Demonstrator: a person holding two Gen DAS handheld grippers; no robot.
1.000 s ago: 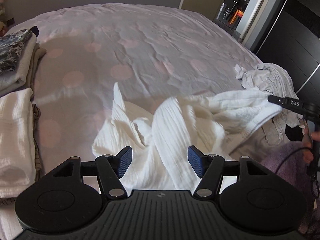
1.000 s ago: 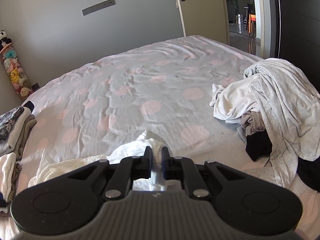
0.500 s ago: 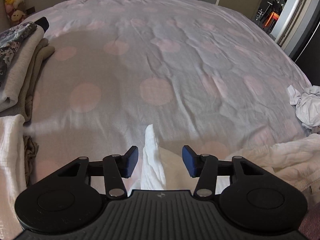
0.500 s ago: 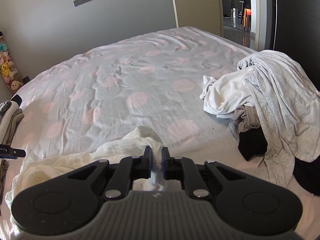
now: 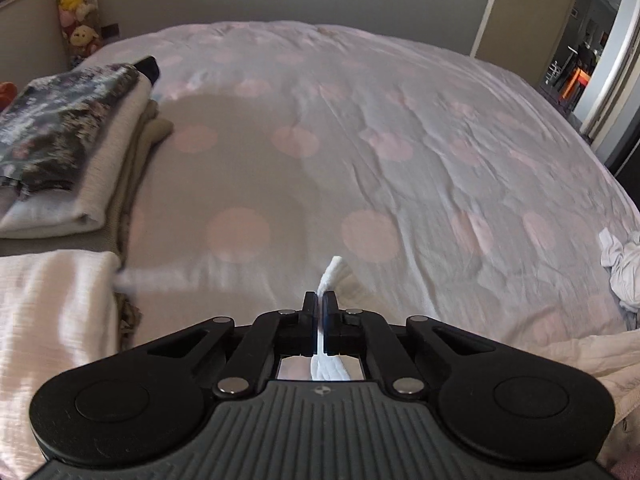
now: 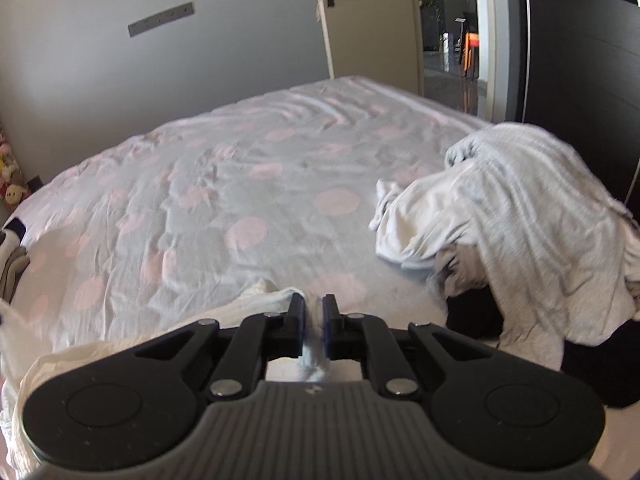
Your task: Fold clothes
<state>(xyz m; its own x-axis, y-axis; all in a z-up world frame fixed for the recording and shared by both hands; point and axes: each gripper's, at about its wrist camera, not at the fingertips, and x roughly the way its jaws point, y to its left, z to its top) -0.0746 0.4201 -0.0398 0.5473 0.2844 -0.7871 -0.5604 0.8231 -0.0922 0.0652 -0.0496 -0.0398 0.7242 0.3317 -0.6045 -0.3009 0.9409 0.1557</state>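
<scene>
A white crinkled garment (image 5: 576, 356) lies along the near edge of the bed. In the left wrist view my left gripper (image 5: 320, 300) is shut on a thin corner of it, and a white tip (image 5: 334, 266) sticks up past the fingers. My right gripper (image 6: 314, 308) is shut on another bunched part of the same white garment (image 6: 248, 308), which trails off to the left below it. Most of the cloth lies under both tools and is hidden.
A stack of folded clothes (image 5: 60, 152) with a dark floral piece on top sits at the bed's left edge, a folded white item (image 5: 48, 320) nearer. A heap of unfolded grey, white and dark clothes (image 6: 520, 220) fills the right side. The dotted bedspread (image 5: 360, 140) stretches ahead.
My left gripper, open around the upright white corner half a second ago, has shut on it. The right gripper has stayed shut on the garment, and both views have tilted upward.
</scene>
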